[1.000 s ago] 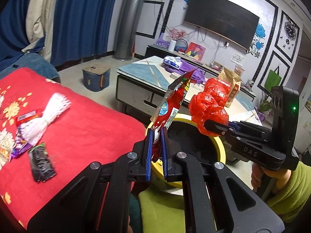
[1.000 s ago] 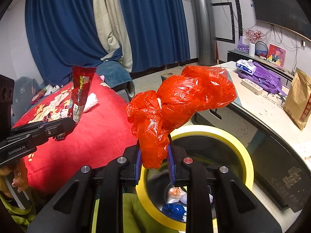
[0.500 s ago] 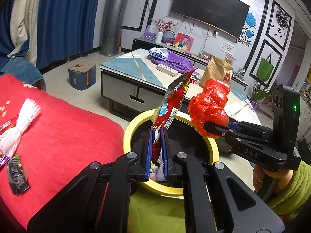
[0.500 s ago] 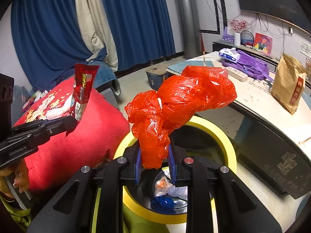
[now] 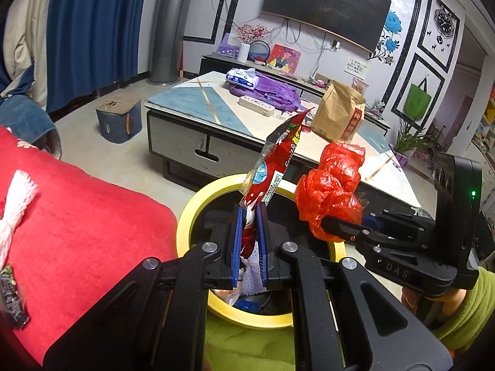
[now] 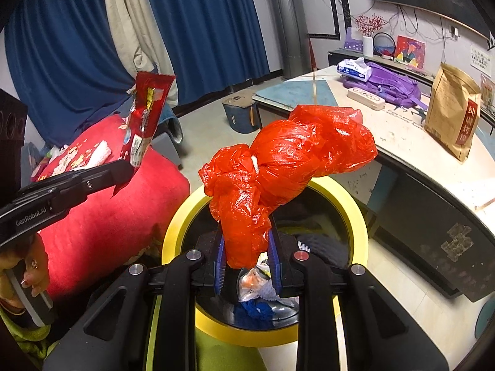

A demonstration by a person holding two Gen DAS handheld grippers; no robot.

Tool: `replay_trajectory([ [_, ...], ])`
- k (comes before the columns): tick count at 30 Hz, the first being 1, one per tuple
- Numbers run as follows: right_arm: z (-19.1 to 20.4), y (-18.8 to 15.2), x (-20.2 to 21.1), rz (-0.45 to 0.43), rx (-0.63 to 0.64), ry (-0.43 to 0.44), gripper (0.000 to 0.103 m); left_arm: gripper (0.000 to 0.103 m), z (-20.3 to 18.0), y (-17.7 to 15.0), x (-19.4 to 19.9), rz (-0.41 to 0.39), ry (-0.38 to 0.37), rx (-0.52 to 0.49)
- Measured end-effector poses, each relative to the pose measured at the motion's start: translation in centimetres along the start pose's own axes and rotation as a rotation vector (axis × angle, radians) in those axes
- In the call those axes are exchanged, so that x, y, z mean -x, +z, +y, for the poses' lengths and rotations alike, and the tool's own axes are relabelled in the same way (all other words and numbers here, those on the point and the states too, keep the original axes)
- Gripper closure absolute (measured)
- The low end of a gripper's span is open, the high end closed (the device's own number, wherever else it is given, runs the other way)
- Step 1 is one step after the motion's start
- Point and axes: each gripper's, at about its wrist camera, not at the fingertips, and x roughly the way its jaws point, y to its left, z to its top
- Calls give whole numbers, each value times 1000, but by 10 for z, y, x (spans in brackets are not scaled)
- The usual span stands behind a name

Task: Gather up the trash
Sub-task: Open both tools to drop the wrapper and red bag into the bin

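Over one yellow bin (image 5: 198, 204), the left gripper (image 5: 247, 216) pinches one red snack wrapper (image 5: 278, 160) while, at 3 o'clock, the right gripper (image 6: 246, 247) squeezes one red plastic bag (image 6: 287, 167).

Two grippers: left gripper (image 5: 247, 216), right gripper (image 6: 247, 244). One red snack wrapper (image 5: 278, 160), one red plastic bag (image 6: 287, 167), one yellow-rimmed bin (image 6: 355, 216) at six o'clock.
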Motion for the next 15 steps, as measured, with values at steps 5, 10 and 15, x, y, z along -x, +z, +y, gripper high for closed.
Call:
replay_trajectory([
  [5, -2, -4, -8, 37, -7, 9, 80, 98, 0, 2, -8, 17, -1, 2],
  [10, -6, -6, -17, 72, -33, 21, 78, 98, -1, 1, -14, 25, -8, 3],
  [15, -11, -8, -19, 76, -59, 20, 65, 98, -4, 0, -22, 35, -12, 2],
])
